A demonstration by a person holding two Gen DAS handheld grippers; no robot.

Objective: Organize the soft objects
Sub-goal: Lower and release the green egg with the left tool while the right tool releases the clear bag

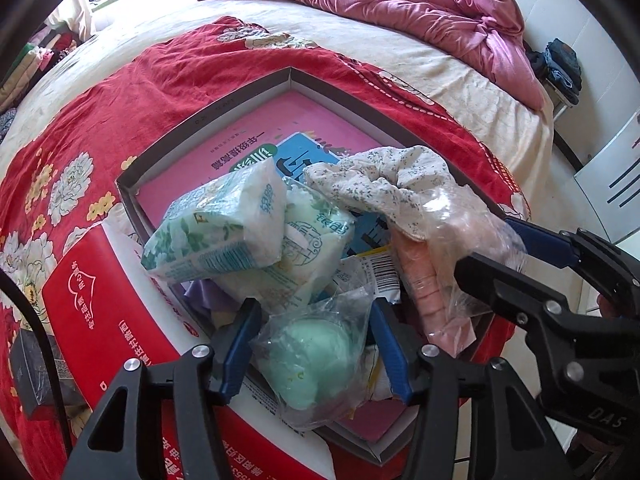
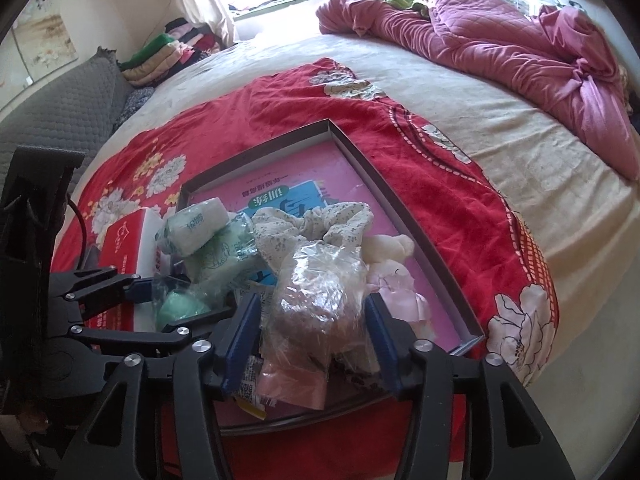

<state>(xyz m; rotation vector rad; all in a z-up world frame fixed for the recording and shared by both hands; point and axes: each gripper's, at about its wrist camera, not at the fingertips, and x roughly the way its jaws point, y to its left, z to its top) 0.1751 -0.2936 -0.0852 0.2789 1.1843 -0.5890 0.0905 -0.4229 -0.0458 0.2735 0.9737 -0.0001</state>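
A shallow grey box (image 1: 200,128) lies on the bed with soft things heaped at its near end. My left gripper (image 1: 312,320) points down at a green soft ball in a clear bag (image 1: 308,360). The bag lies between the blue pads, which stand a little off it, open. My right gripper (image 2: 312,312) straddles a crinkled clear bag holding something pink (image 2: 316,280), and its pads are also just clear of it. Behind them lie two tissue packs (image 1: 216,228), a floral cloth (image 1: 380,184) and a pale plush toy (image 2: 392,248).
A pink book (image 1: 248,152) covers the box floor. A red and white carton (image 1: 100,300) sits against the box's left side. Under everything is a red flowered blanket (image 2: 440,200). A pink quilt (image 2: 500,40) is bunched at the far end, with folded clothes (image 2: 168,52) beyond the left bed edge.
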